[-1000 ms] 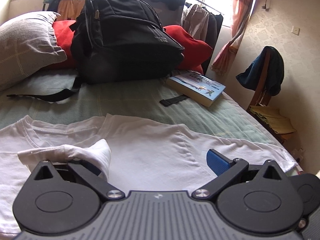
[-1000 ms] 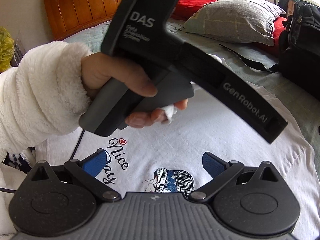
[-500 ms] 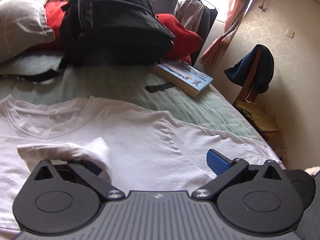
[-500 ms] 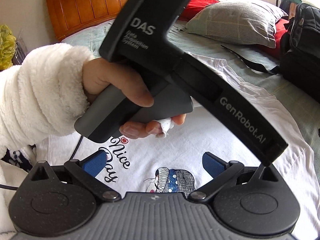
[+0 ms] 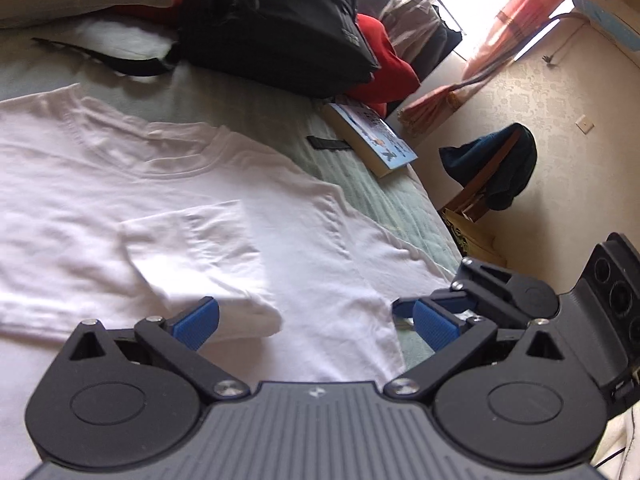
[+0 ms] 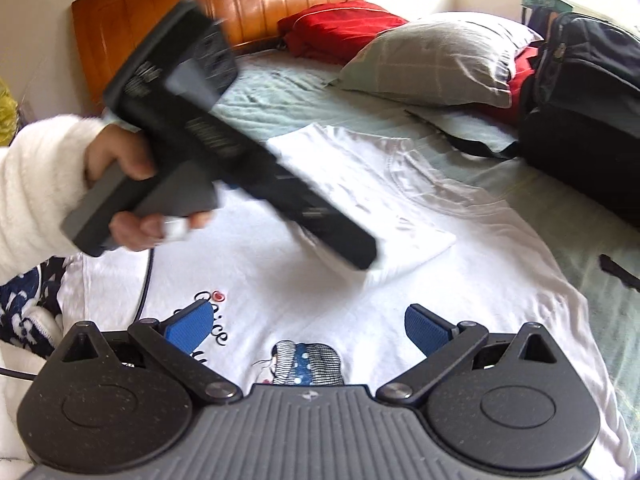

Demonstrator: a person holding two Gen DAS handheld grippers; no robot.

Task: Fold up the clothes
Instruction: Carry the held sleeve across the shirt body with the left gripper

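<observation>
Garment: the white T-shirt [image 6: 360, 292] lies flat on the bed [image 6: 280, 100], print side up; its collar sits toward 1 o'clock in my right wrist view.
Change: a second ago my left claw [image 5: 316, 320] had the sleeve [image 5: 192, 256] pinched at its left finger; the sleeve now lies released, folded inward over the chest at 10 o'clock from that claw.
Left claw state: jaws spread apart, nothing between them, blue pads bare.
Right claw state: my right claw [image 6: 308, 324] is likewise spread and empty, poised over the printed figure [image 6: 308, 364].
Left hand: my left hand [image 6: 132, 196] and its tool show blurred, which I judge to be pulling away from the drop.
Bearing on task: one sleeve fold appears laid; the opposite sleeve at 3 o'clock in the left view lies outspread, and I judge it wants the same treatment.
Surroundings: backpack [image 5: 276, 20] and book [image 5: 372, 140] sit beyond the shirt at 12 to 1 o'clock, apart from the cloth.
</observation>
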